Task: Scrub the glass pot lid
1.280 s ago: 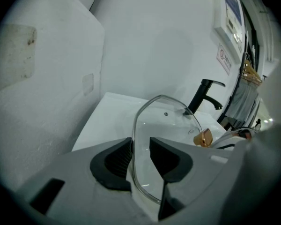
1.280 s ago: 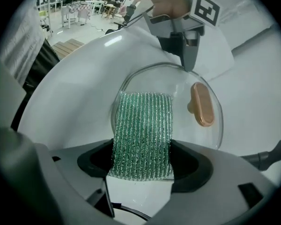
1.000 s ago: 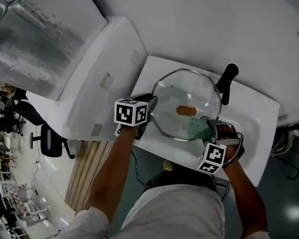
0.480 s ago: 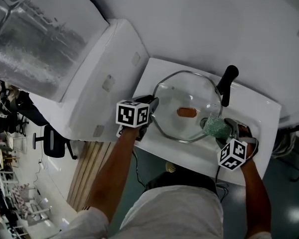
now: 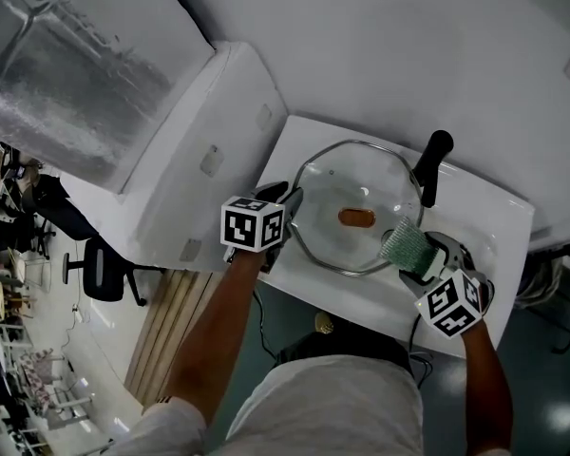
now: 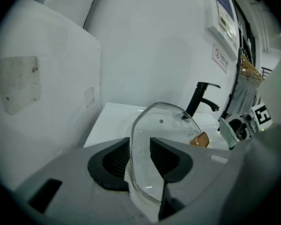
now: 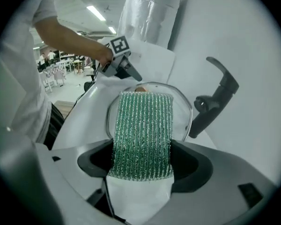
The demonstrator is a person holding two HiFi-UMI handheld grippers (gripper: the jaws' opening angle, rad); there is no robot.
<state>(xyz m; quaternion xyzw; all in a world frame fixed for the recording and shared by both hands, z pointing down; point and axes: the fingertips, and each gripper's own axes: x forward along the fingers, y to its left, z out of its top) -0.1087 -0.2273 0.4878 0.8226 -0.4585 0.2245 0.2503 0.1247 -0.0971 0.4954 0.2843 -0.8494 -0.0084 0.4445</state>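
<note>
lid: the glass pot lid is over the white sink, with its copper knob facing up and the black faucet just behind it

left claw: the left gripper is clamped on the lid's rim on the left side, glass edge right between the pads

right claw: the right gripper is squeezing a green scrub pad, which sits right at the lid's right edge

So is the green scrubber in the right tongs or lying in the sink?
In the tongs: the right tongs are shut on the green scrubber, which sticks out flat toward the glass lid.
</note>
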